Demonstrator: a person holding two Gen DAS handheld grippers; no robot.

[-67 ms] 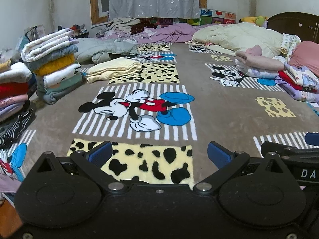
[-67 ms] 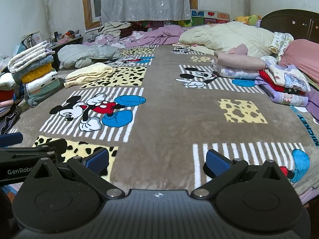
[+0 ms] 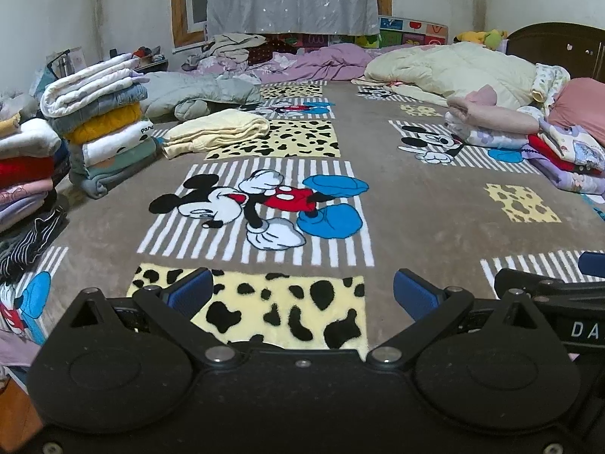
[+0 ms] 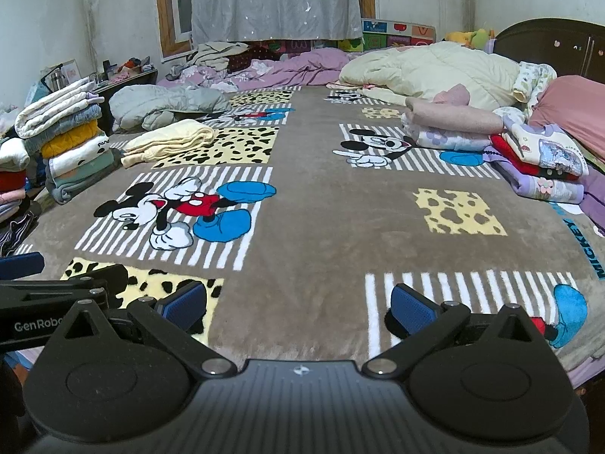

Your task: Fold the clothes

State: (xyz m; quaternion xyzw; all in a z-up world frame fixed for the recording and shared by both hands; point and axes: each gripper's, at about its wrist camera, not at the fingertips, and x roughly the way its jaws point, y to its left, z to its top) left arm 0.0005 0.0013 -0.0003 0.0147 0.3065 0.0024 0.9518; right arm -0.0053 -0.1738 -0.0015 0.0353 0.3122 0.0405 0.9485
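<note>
The brown cartoon-print blanket [image 3: 423, 204] fills nearly everything ahead of both grippers and lies flat under them. I see no garment on its near half.

Beyond my left gripper [image 3: 300, 295], far ahead and to the right, the cream quilt [image 3: 453, 72] is heaped by the dark headboard [image 3: 556, 41]. Ahead and to the left of the same gripper stands the tall stack of folded clothes [image 3: 102, 128], with a second folded pile [image 3: 22, 170] further left at the frame edge. Between that stack and the blanket's middle, well ahead of the gripper, lies the folded pale yellow garment [image 3: 219, 132]. A grey padded jacket [image 3: 196, 94] is bunched just behind it.

From my right gripper [image 4: 298, 306], the pile of folded pink and purple clothes [image 4: 529, 159] sits ahead and to the right, touching the blanket's right edge.

Left gripper: tilted downward toward the blanket, low over the yellow spotted patch [image 3: 272, 302]. Both blue pads [image 3: 189, 295] stand spread wide, nothing between them.

Right gripper: just beside the left one, low over the blanket. Its pads [image 4: 410, 308] are likewise spread wide and hold nothing. The left gripper's black finger linkage shows at the lower left of the right wrist view, and the right one's shows at the lower right of the left wrist view, so the two sit side by side, apart.
</note>
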